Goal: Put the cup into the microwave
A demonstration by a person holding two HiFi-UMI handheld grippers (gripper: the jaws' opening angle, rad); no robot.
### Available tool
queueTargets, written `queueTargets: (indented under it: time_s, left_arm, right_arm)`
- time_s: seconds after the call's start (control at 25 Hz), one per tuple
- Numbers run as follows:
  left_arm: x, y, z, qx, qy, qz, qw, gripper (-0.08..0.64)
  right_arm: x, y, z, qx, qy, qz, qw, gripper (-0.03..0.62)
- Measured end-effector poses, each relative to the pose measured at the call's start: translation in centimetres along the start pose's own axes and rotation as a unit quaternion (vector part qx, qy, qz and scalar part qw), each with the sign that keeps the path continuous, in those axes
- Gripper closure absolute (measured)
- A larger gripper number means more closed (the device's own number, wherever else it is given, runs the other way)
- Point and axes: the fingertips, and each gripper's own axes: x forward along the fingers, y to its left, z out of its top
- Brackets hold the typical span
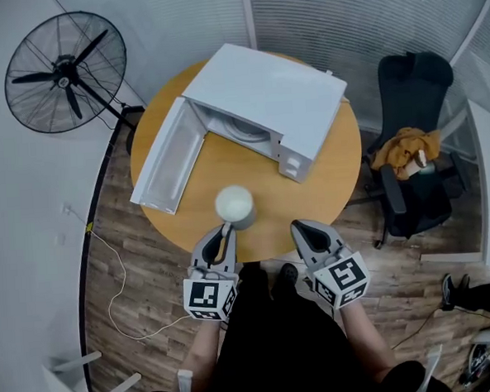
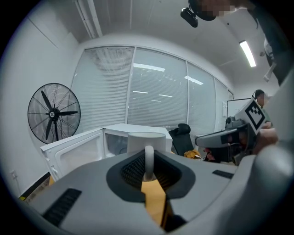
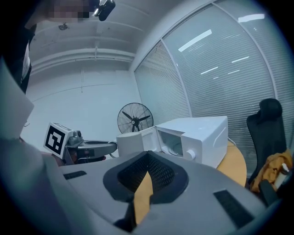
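A white cup point(image 1: 234, 205) stands upright on the round wooden table point(image 1: 335, 177), near its front edge. Its thin handle point(image 2: 149, 161) points toward me and sits between the jaws of my left gripper point(image 1: 224, 231), which is shut on it. The white microwave point(image 1: 270, 94) sits at the back of the table with its door point(image 1: 169, 157) swung wide to the left and its cavity point(image 1: 243, 130) showing. My right gripper point(image 1: 301, 227) hovers at the table's front edge, right of the cup, shut and holding nothing. The right gripper view shows the cup point(image 3: 131, 141) and microwave point(image 3: 202, 137) ahead.
A black standing fan point(image 1: 65, 71) is on the floor at the far left. A black office chair point(image 1: 413, 131) with a yellow cloth point(image 1: 404, 151) stands right of the table. A white cable point(image 1: 118, 282) runs over the wooden floor.
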Motion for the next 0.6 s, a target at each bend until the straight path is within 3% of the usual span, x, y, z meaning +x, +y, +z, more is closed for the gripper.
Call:
queueTargets:
  time_s: [0.6]
  left_arm:
    - [6.4, 5.6, 0.4, 0.039, 0.003, -0.062, 0.9973, 0.526]
  right_arm:
    - [4.6, -0.9, 3.0, 0.006, -0.009, -0.078, 0.997, 0.583]
